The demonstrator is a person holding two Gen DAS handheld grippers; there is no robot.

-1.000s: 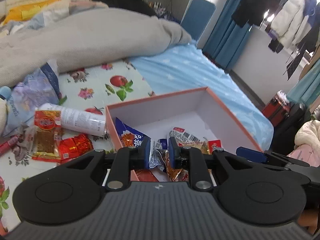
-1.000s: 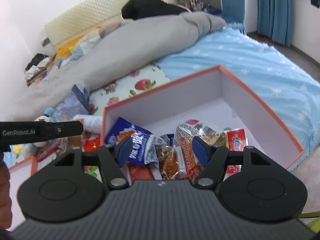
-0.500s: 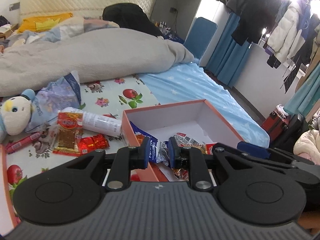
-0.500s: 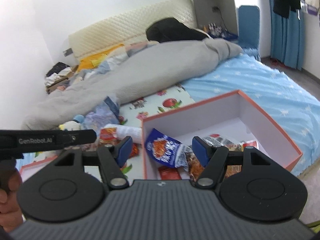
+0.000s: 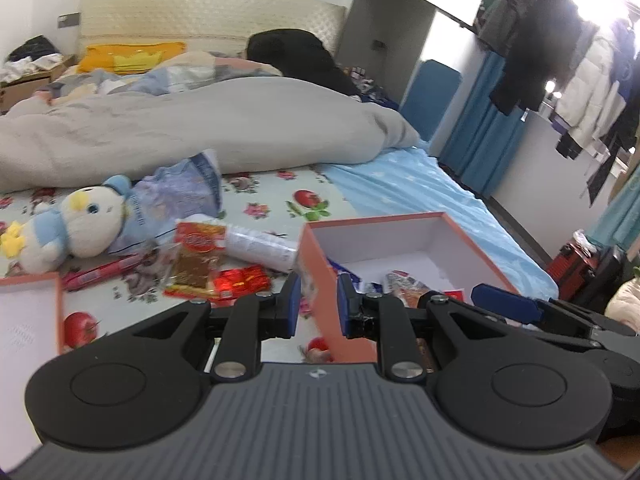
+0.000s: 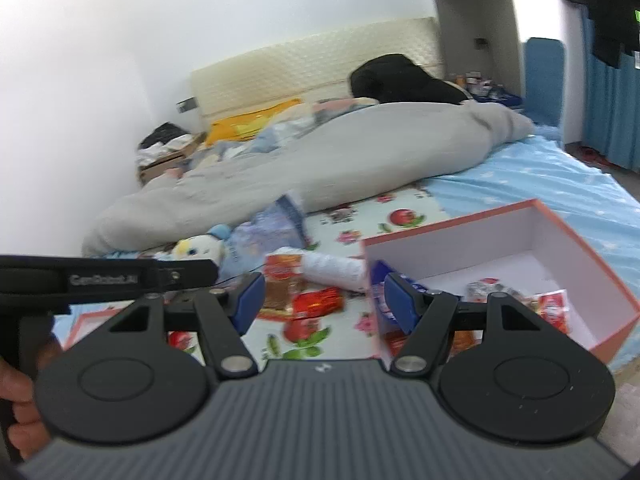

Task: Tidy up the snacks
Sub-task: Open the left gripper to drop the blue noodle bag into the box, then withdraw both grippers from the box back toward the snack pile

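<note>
left gripper [image 5: 316, 300]: low centre of frame, jaws parted by a narrow gap, nothing between them | right gripper [image 6: 324, 300]: low centre of frame, jaws spread wide, empty | hand [image 6: 18, 408]: lower left corner, gripping a handle

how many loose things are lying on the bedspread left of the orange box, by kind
Snack packets: 2, the brown-strip packet and the shiny red packet
White cylinder pack: 1
Pink stick: 1
Plush toy: 1
Blue-white bag: 1
Total: 6
</note>
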